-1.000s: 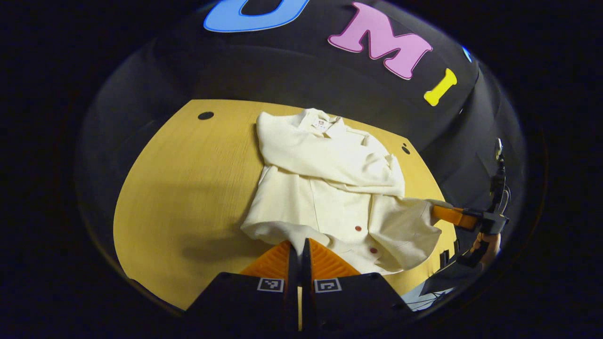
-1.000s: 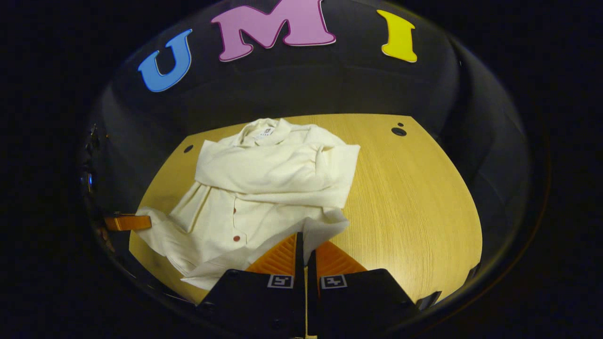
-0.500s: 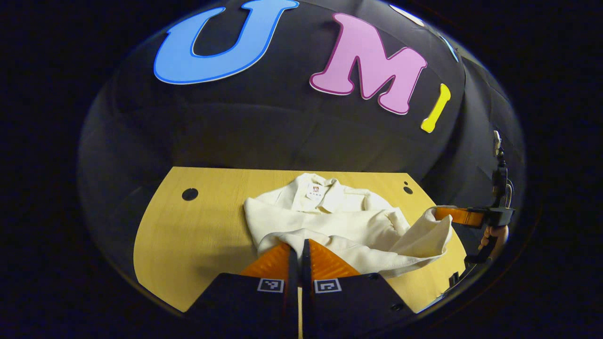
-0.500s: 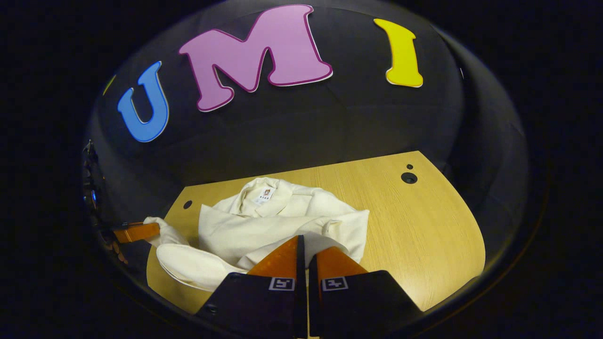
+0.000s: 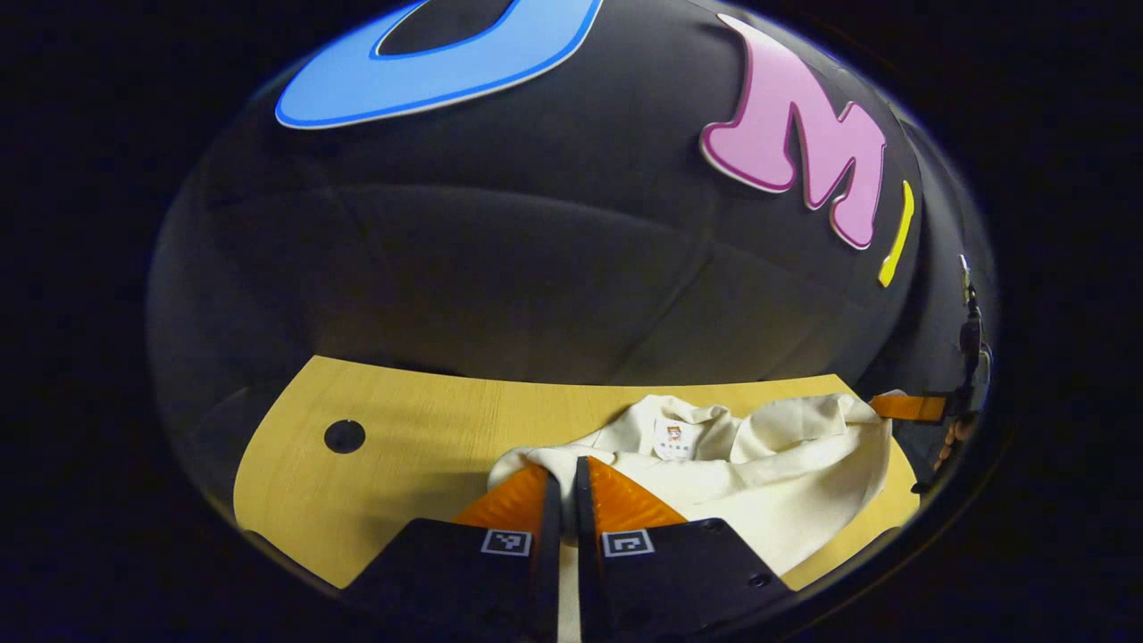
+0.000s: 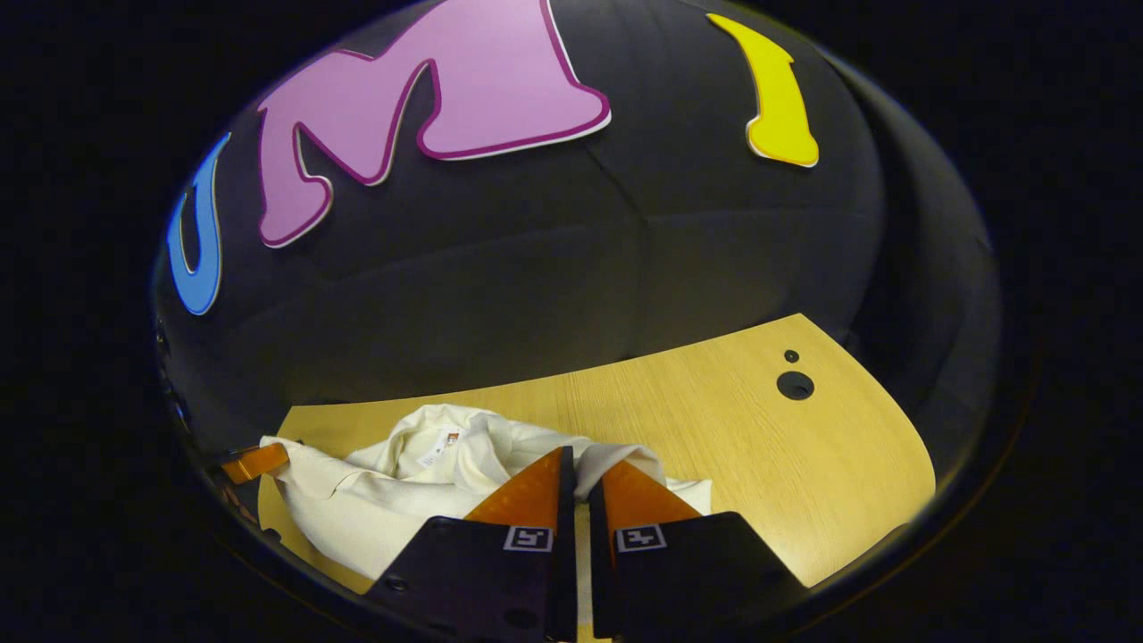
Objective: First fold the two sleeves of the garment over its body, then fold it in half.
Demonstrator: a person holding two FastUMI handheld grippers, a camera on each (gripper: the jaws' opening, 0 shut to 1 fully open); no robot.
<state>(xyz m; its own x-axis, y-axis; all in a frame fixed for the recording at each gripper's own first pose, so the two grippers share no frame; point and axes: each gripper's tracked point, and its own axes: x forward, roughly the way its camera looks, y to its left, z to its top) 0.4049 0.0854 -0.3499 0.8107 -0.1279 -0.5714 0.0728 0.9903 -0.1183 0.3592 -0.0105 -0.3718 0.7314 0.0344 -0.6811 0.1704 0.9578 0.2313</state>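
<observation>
Garment (image 5: 786, 464), cream-coloured, bunched on the far part of the wooden table (image 5: 402, 464), collar and neck tag turned toward the booth wall, lower edge carried up and over toward that collar. Left gripper (image 5: 564, 487) pinched narrow on one corner of the hem, cloth drawn tight between the orange fingers (image 5: 509, 502); right gripper (image 6: 576, 478) likewise clamped on the opposite corner, fabric trapped between its own pads. Also seen from the left gripper view at the far right edge: the other gripper's orange finger at the end of the stretched hem, a hand behind it. Held at two corners, probably, so the hem travels as one straight line and lands square with the shoulders instead of sagging in the middle. Sleeves not clearly traceable under the raised cloth; presumably already laid across the body, given the half-fold under way. Judged near the end of the task: hem over the collar area, not yet released or laid flat. Next, likely, lowering both corners evenly onto the shoulder line before letting go. Risk: uneven release leaving a skewed or rumpled top layer. Table hole (image 6: 794, 385) well apart from the cloth.
</observation>
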